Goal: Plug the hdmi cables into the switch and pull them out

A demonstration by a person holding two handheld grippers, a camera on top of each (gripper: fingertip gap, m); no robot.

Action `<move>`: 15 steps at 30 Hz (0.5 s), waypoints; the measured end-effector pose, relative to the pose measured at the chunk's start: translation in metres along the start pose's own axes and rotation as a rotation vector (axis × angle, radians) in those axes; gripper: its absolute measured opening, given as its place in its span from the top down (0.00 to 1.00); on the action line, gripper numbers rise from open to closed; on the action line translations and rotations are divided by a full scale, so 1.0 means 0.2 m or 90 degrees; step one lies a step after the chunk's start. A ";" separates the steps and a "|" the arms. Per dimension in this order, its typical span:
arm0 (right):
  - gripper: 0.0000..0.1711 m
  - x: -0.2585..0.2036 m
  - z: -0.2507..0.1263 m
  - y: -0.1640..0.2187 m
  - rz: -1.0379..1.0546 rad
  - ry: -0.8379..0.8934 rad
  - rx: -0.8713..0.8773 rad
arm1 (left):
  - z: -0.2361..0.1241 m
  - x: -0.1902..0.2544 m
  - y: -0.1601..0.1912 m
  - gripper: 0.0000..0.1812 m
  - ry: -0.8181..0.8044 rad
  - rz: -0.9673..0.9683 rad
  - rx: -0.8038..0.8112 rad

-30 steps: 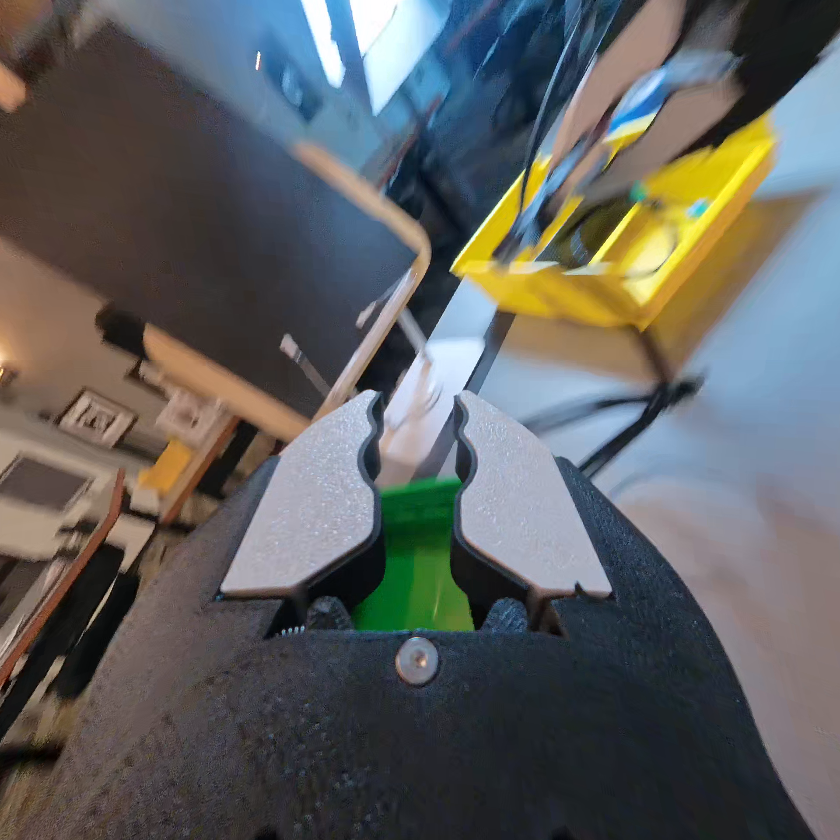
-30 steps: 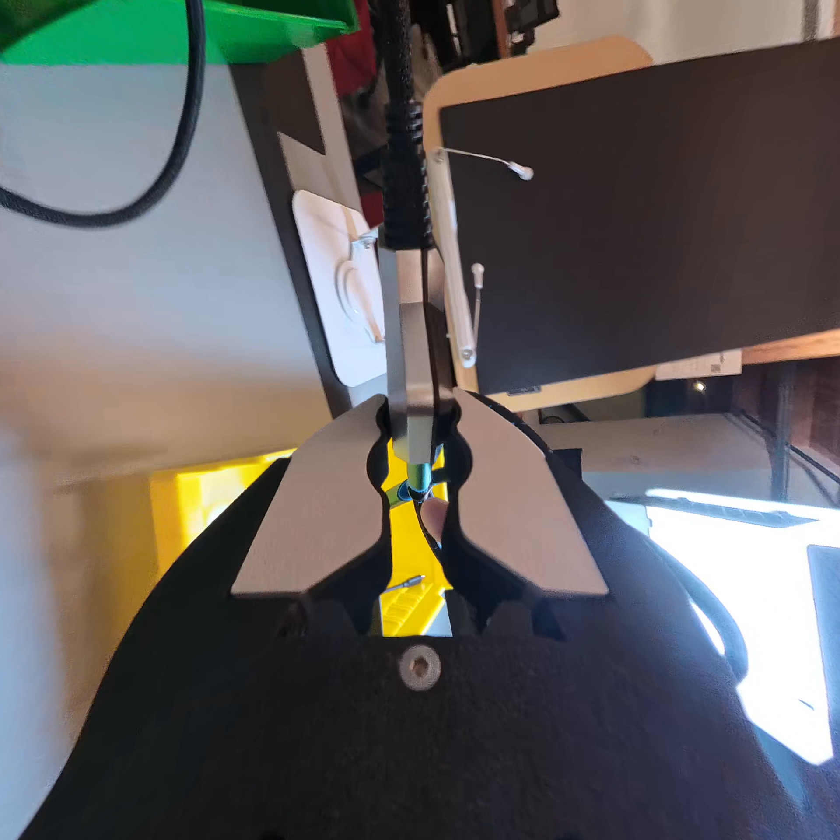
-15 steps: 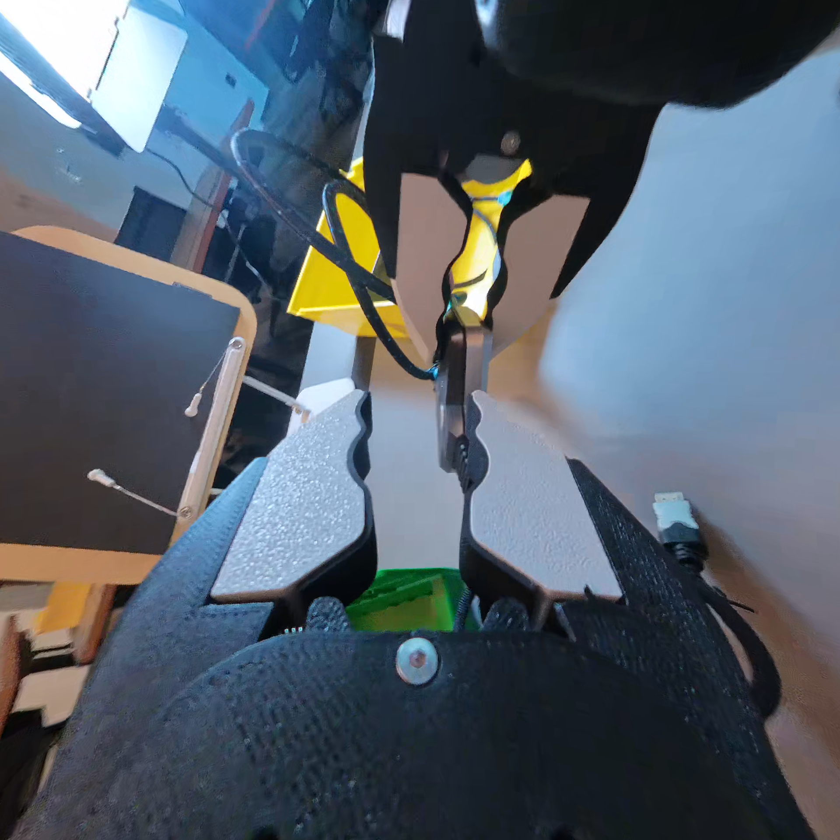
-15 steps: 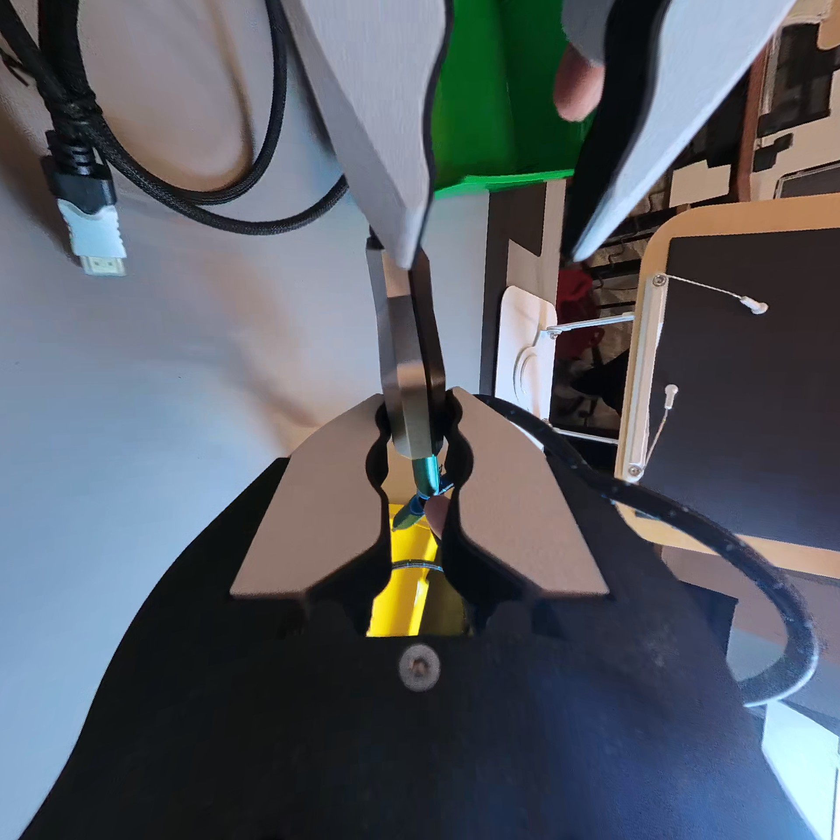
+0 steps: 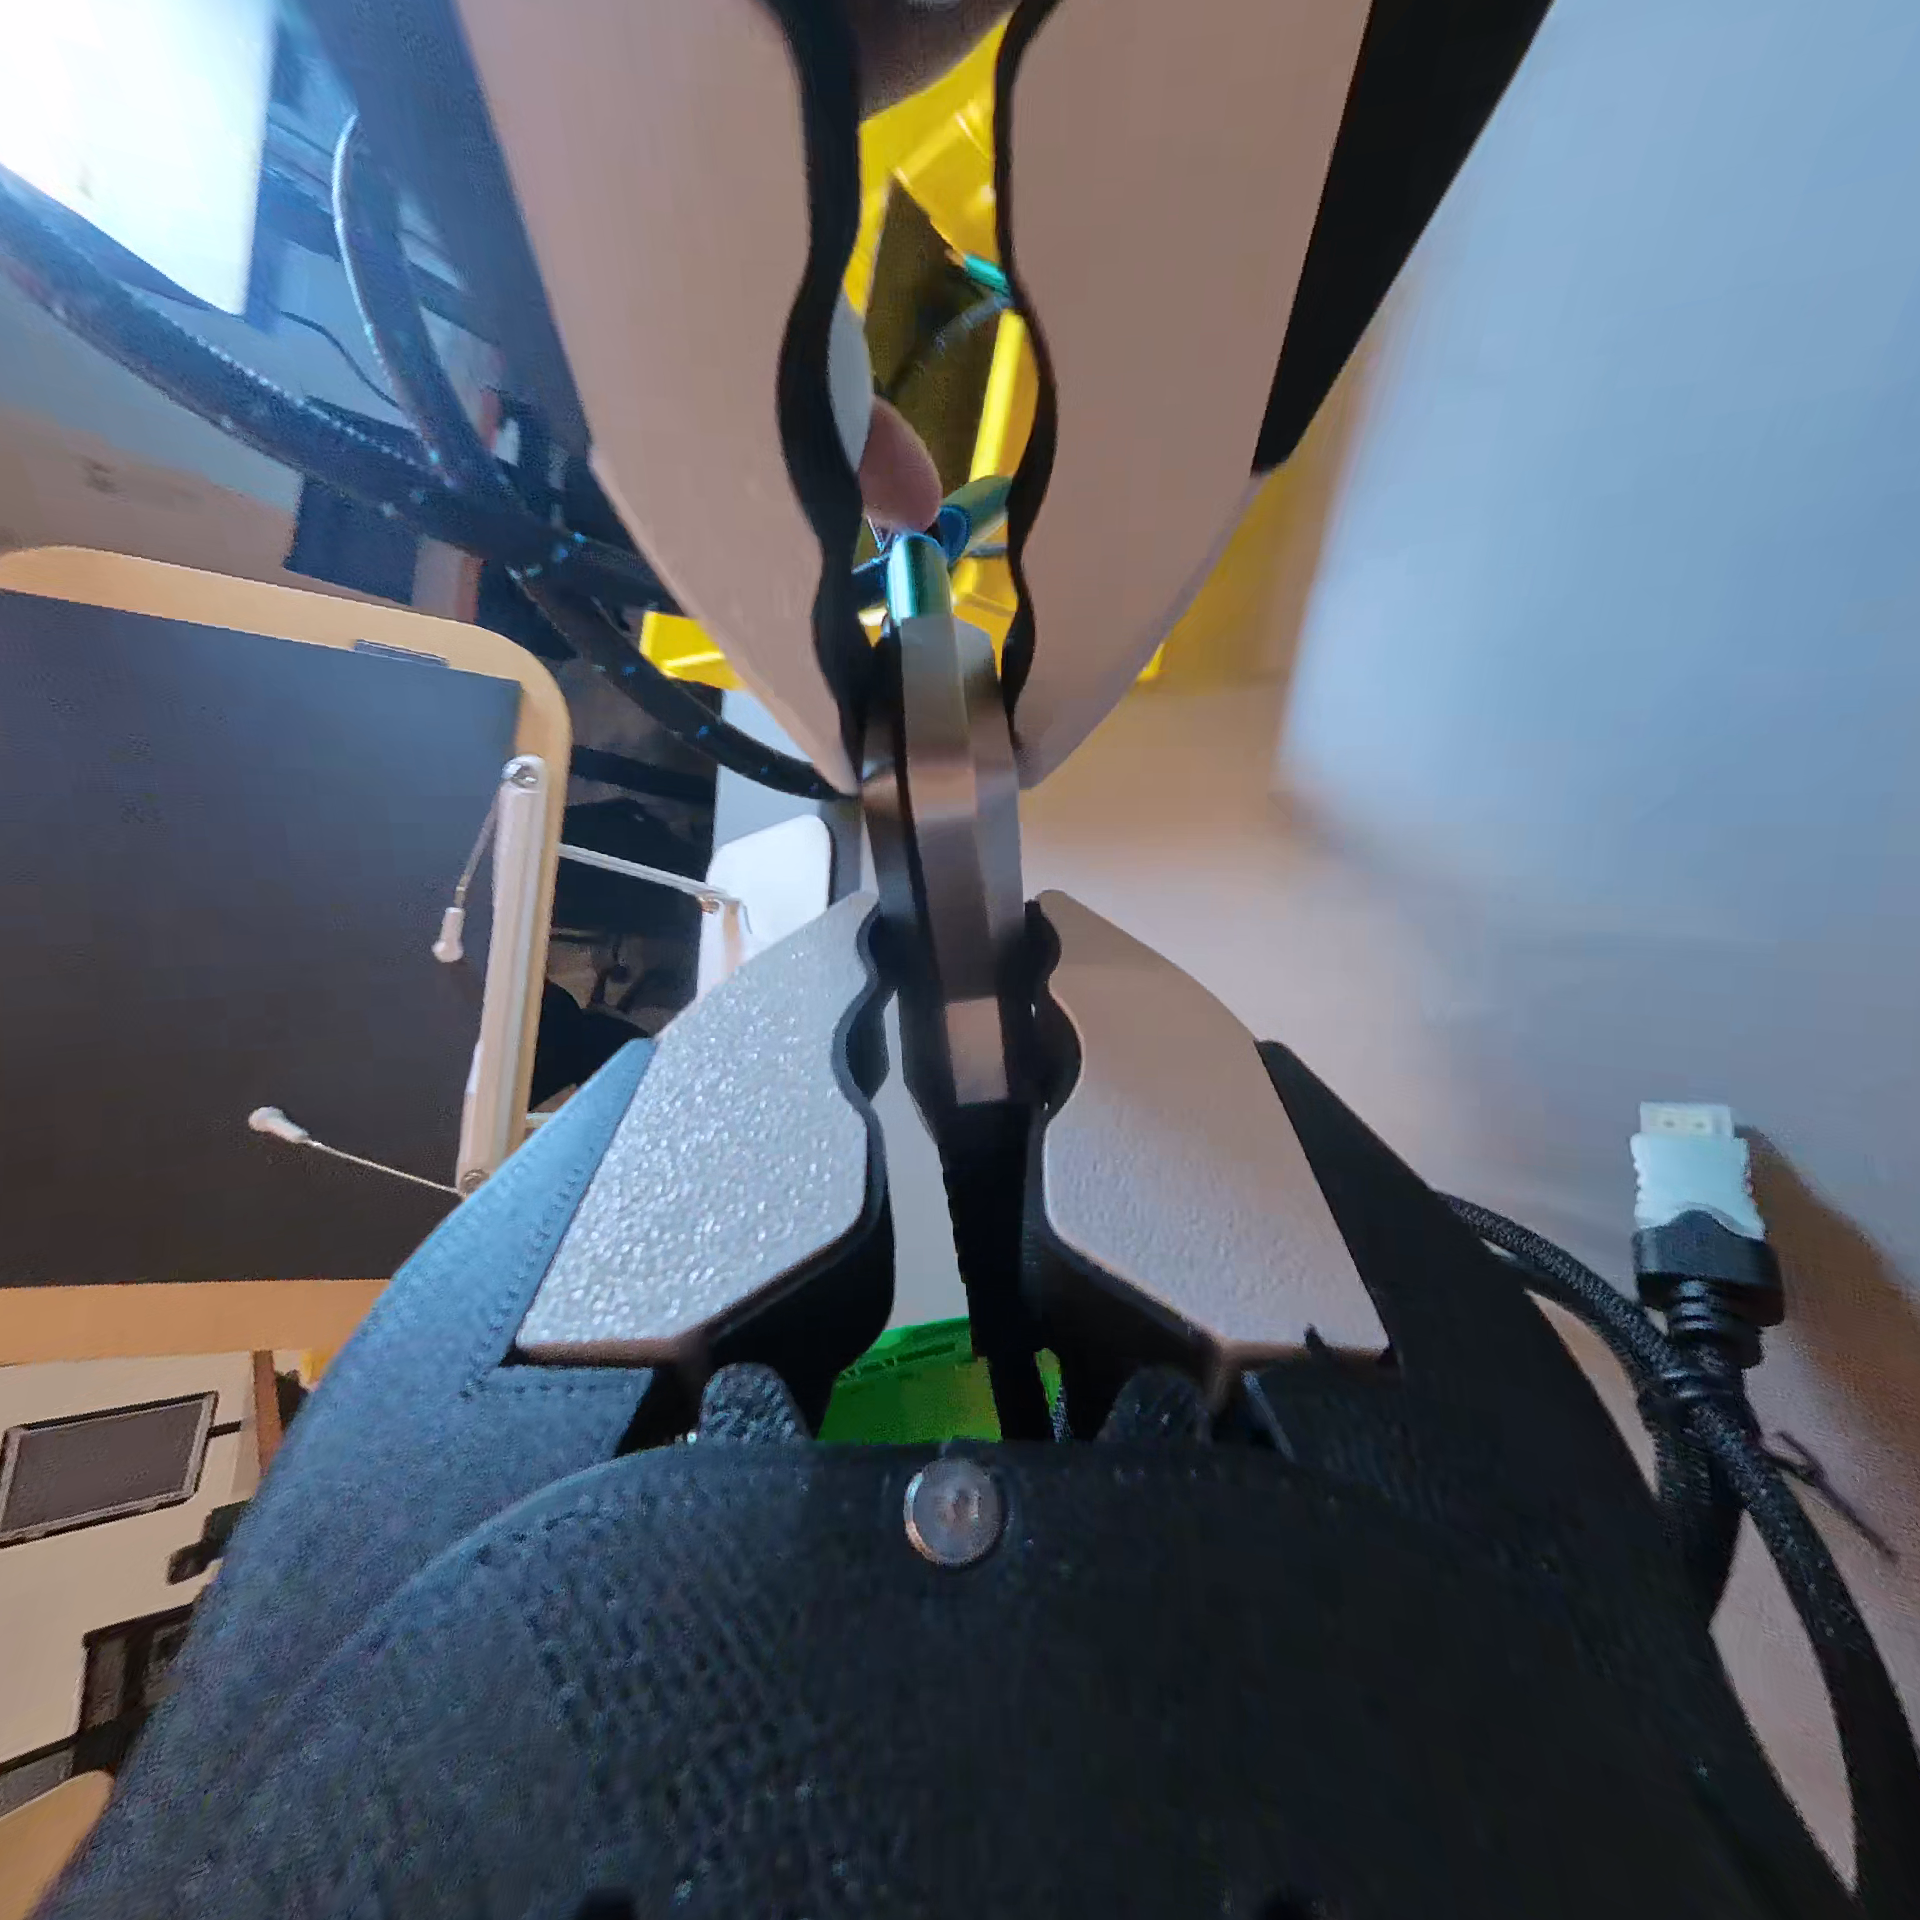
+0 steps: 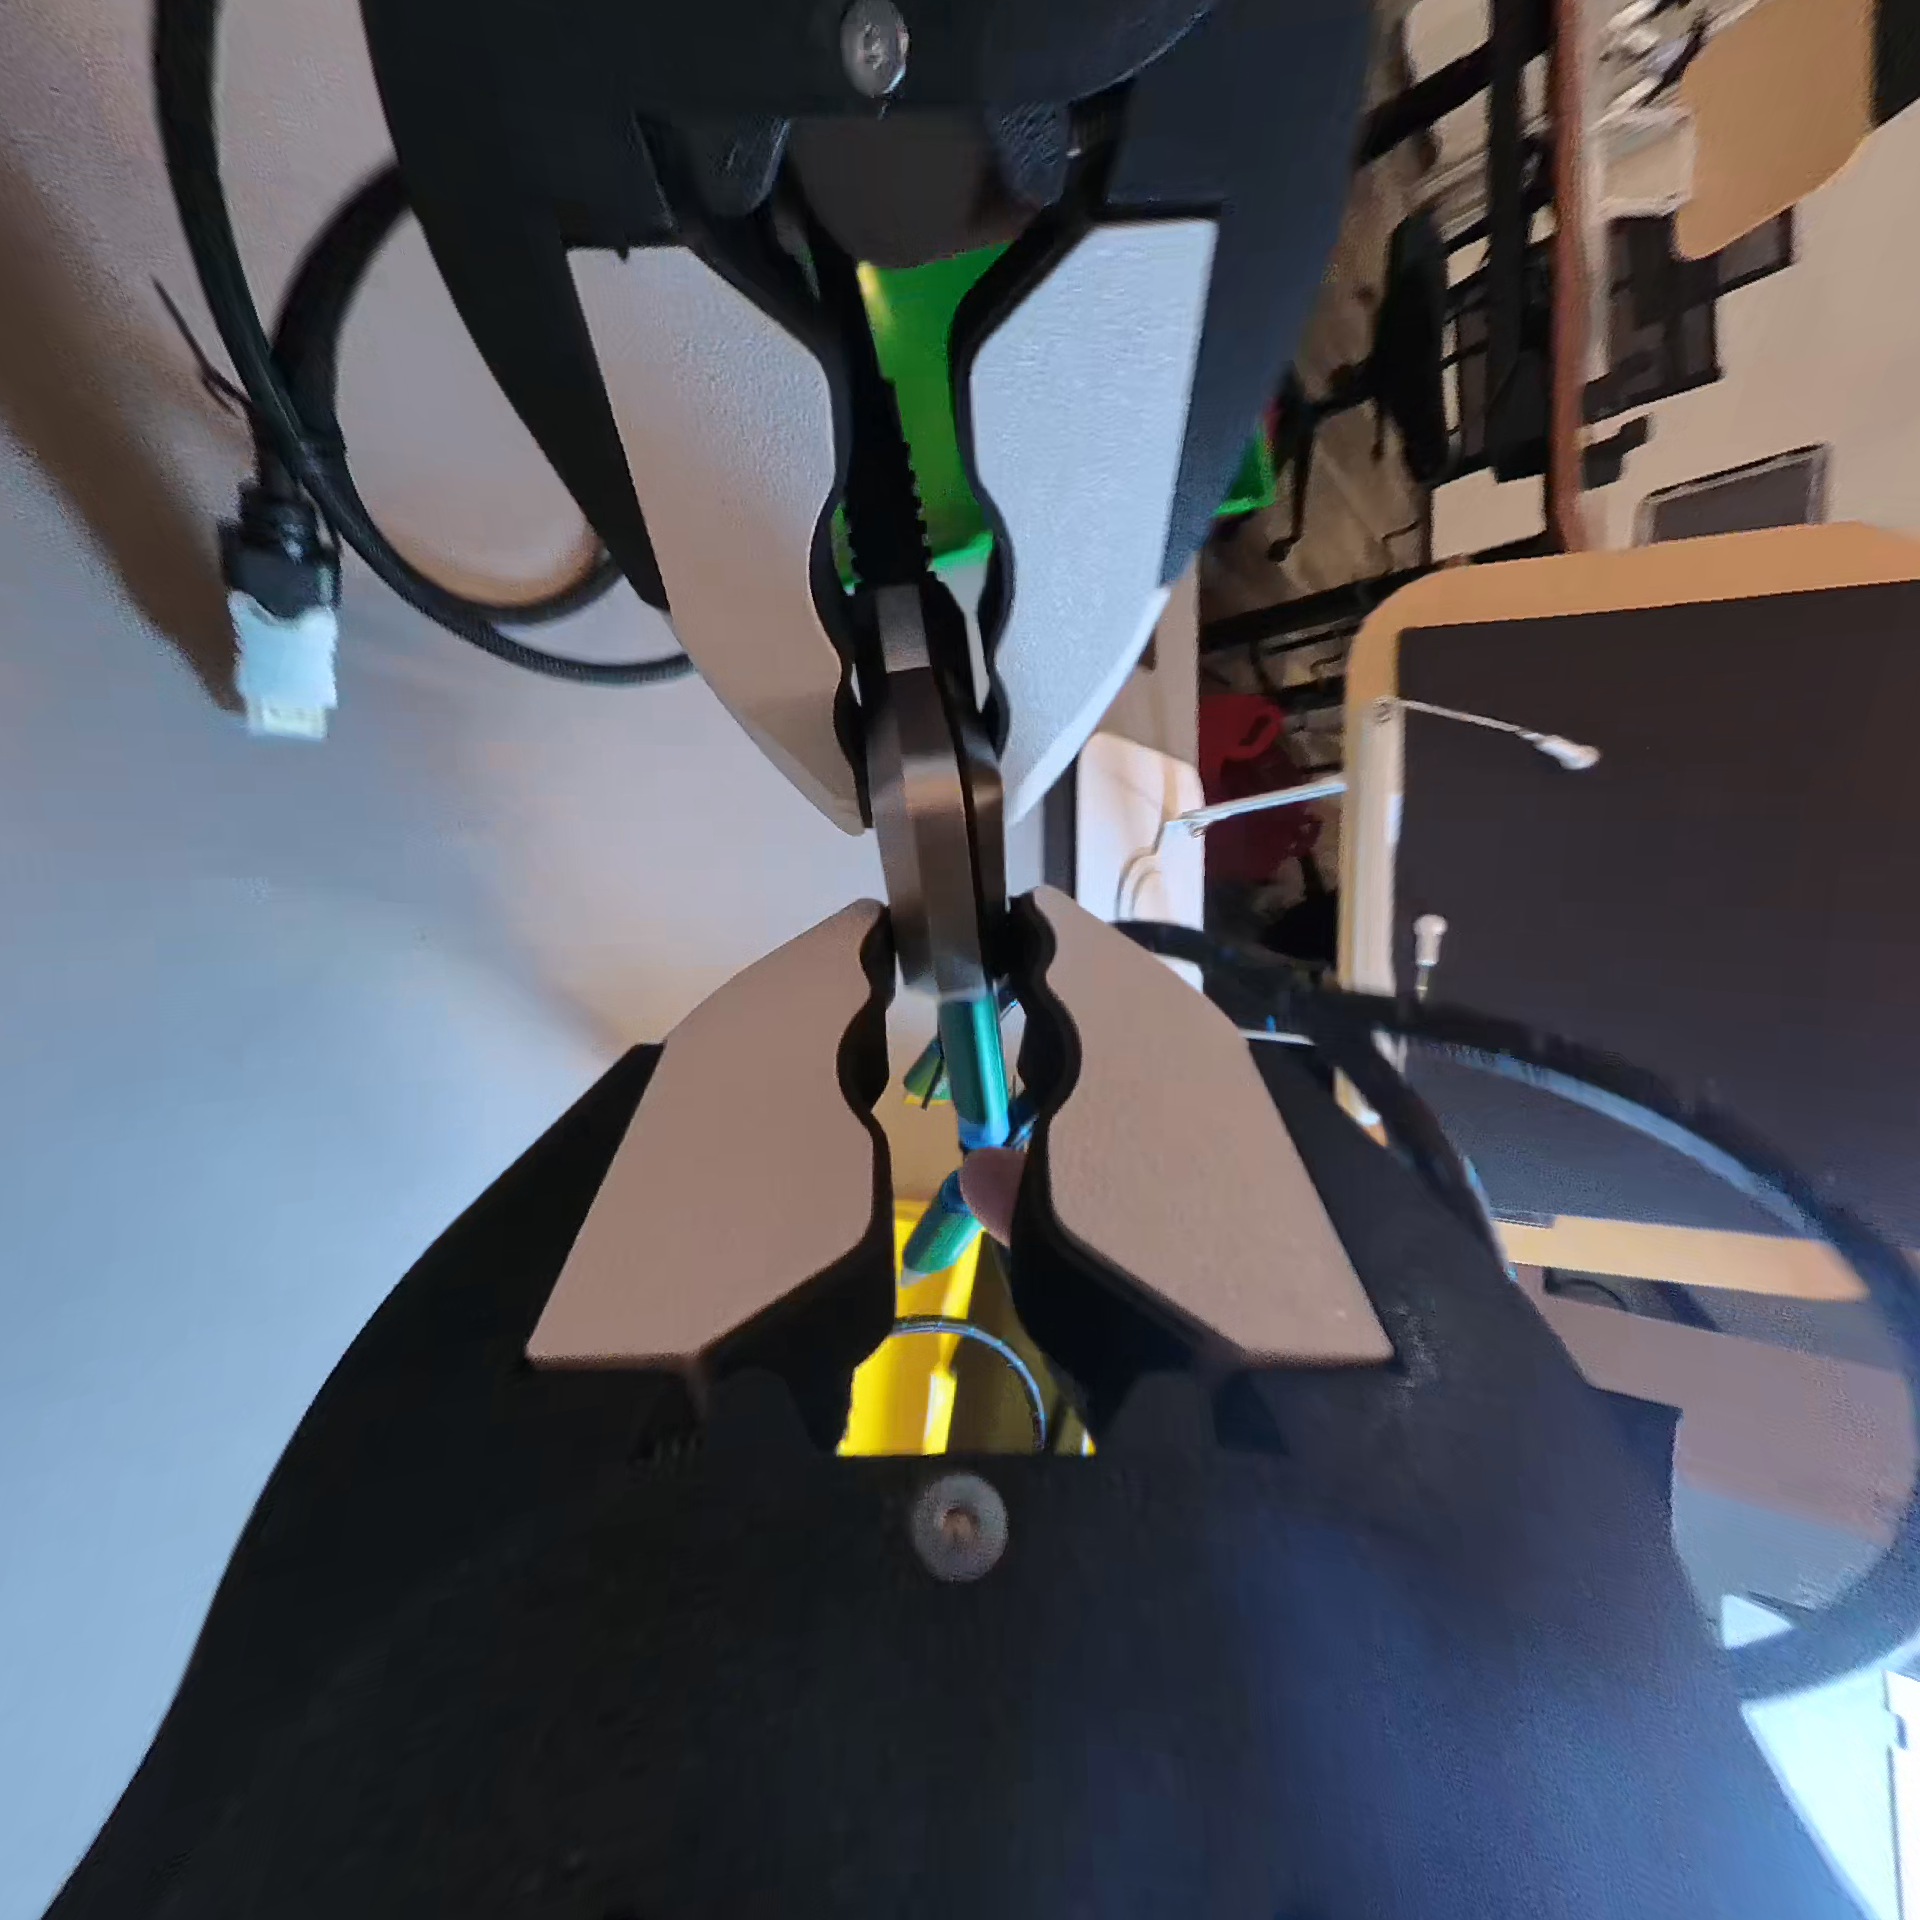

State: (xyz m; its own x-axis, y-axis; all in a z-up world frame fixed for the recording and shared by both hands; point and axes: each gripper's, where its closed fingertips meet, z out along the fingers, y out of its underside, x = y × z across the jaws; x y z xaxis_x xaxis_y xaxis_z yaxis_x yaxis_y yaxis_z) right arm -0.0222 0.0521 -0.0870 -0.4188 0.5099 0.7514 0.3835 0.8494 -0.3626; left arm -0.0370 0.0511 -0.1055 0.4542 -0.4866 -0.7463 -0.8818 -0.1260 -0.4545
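The thin grey switch [image 5: 951, 852] shows edge-on above the pale table, held between my two grippers, which face each other. My left gripper [image 5: 956, 930] is shut on its near end, where a silver-and-black HDMI plug [image 5: 977, 1060] sits in the switch, its black cable running back between the fingers. My right gripper [image 6: 956, 925] is shut on the opposite end, where a teal connector [image 6: 971, 1060] leaves the switch. Each gripper shows in the other's view: the right one [image 5: 935, 769], the left one [image 6: 930, 821]. A second, loose HDMI plug [image 5: 1688, 1184] lies on the table, and it also shows in the right wrist view [image 6: 281, 655].
A yellow bin [image 5: 1216, 623] stands behind the right gripper and a green bin [image 6: 914, 343] behind the left one. A dark board with a pale wooden rim [image 5: 208, 935] stands past the table edge. Loops of black braided cable [image 6: 436, 603] lie on the table [image 6: 312, 1039].
My left gripper swung round to face the right one, came up to the switch open, and has now shut on its plug end. The right gripper has kept hold of the switch.
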 end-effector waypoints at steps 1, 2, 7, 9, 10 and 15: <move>0.88 0.03 -0.05 -0.02 0.009 0.013 0.023 | -0.02 -0.03 0.00 0.87 -0.010 -0.015 0.015; 0.89 0.07 -0.12 -0.05 0.022 0.027 0.056 | -0.04 -0.05 0.00 0.87 -0.017 -0.030 0.028; 0.89 0.23 -0.45 -0.08 0.098 0.079 0.207 | -0.17 -0.13 -0.01 0.87 0.000 -0.131 0.159; 0.89 0.25 -0.50 -0.06 0.115 0.080 0.233 | -0.22 -0.16 -0.04 0.87 0.002 -0.162 0.206; 0.89 0.26 -0.51 -0.06 0.117 0.081 0.240 | -0.24 -0.17 -0.05 0.87 0.004 -0.172 0.222; 0.89 0.18 -0.42 -0.12 0.079 0.045 0.214 | -0.24 -0.17 -0.06 0.87 0.008 -0.171 0.220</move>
State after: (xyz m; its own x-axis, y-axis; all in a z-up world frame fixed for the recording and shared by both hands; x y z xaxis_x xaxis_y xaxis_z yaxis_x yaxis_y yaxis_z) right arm 0.0225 0.0385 -0.0061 -0.3239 0.6113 0.7221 0.1306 0.7848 -0.6058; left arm -0.0482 0.0284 -0.0515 0.6575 -0.4874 -0.5746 -0.6378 0.0460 -0.7688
